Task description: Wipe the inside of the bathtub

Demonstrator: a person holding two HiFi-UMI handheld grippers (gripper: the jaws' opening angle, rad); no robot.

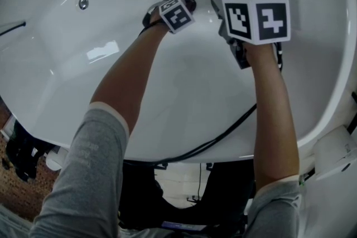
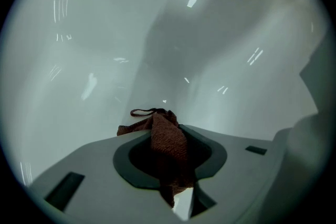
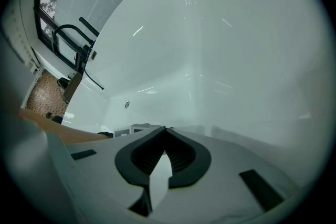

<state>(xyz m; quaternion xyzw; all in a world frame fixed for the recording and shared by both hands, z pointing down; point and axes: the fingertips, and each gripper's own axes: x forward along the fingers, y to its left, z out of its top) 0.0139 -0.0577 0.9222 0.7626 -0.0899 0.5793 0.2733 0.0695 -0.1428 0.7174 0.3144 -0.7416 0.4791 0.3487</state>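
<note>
Bathtub (image 1: pixel 184 92) interior, white and glossy, fills the head view as we lean over its rim with both tools down by the far wall. Our left gripper (image 2: pixel 169 122) is clamped on a brown terry cloth (image 2: pixel 170 155), whose loose corner and hanging loop spill past the jaw tips toward the enamel; whether the cloth touches the surface we cannot tell. Our right gripper (image 3: pixel 166 131) hangs just beside it, jaws closed tip to tip on nothing. To wipe well, we judge, the cloth — not the hard jaw — should meet the curve, pressed flat and drawn in overlapping strokes, with the trailing black cable (image 1: pixel 223 134) kept off the wiped surface.
</note>
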